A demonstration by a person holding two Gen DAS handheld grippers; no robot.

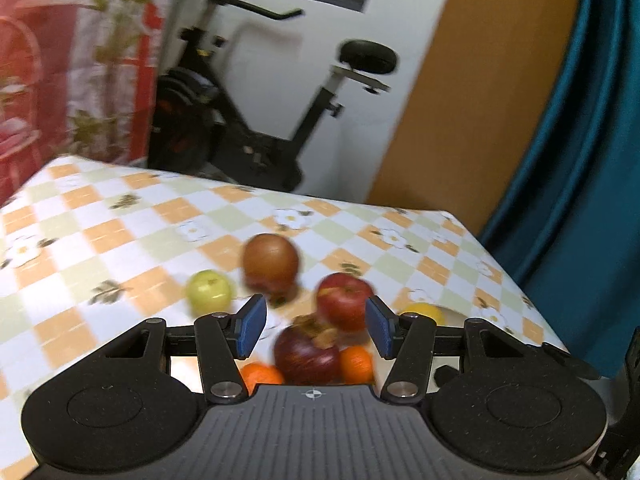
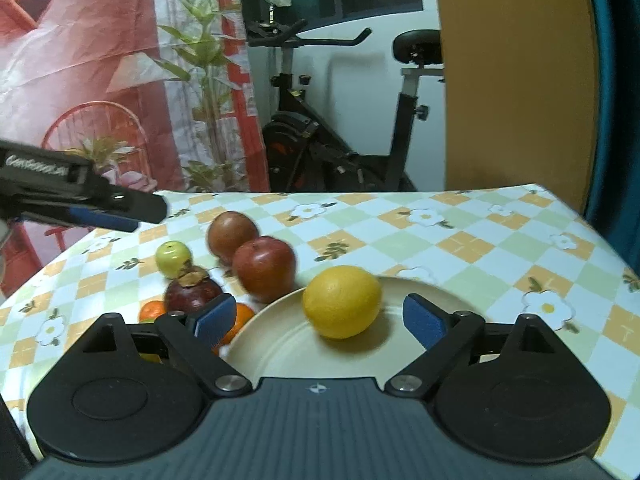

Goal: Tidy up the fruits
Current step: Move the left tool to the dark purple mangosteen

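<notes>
On the checked tablecloth lie a brown round fruit (image 2: 232,236), a small green apple (image 2: 173,258), a red apple (image 2: 264,270), a dark purple mangosteen (image 2: 192,294) and two small oranges (image 2: 152,310). A yellow lemon (image 2: 342,302) rests on the cream plate (image 2: 280,348), between the pads of my open right gripper (image 2: 318,320), which do not touch it. My left gripper (image 1: 315,328) hovers open and empty above the mangosteen (image 1: 306,354) and red apple (image 1: 344,300). In the right wrist view the left gripper (image 2: 136,216) hangs in the air at the left.
An exercise bike (image 2: 340,148) stands beyond the table's far edge (image 2: 360,192). A teal curtain (image 1: 580,160) and an orange panel (image 2: 512,80) are at the right, and a red printed curtain (image 2: 100,60) is at the left. Bare tablecloth (image 2: 500,248) lies right of the plate.
</notes>
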